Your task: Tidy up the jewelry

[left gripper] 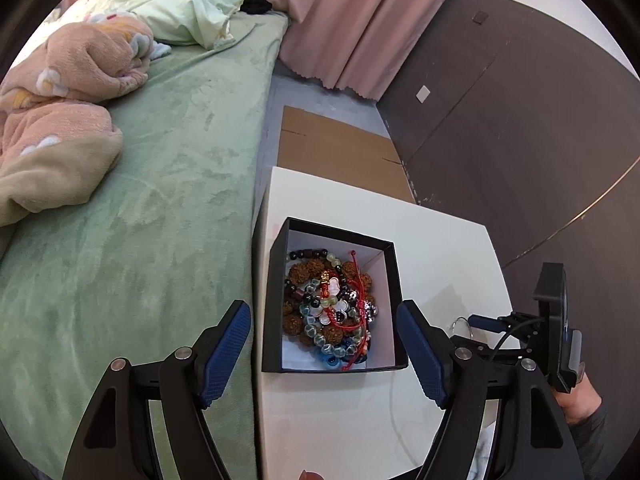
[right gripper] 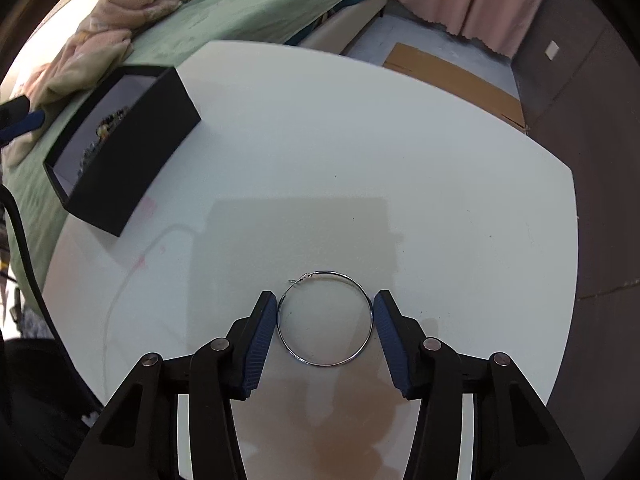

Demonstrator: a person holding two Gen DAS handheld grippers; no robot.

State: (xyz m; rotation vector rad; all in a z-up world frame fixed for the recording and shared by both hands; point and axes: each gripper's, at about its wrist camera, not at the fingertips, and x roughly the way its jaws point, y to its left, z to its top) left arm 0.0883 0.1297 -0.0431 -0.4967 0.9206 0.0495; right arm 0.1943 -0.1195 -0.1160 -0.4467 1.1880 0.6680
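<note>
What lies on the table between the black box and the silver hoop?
Nothing: in the right wrist view, the stretch of white table between the black box and the silver hoop is bare, showing only shadows and faint reddish marks.

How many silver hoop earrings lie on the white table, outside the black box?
1. The hoop earring lies flat on the white table, between the pads of the right tongs. More may be hidden among the beads in the black box.
</note>
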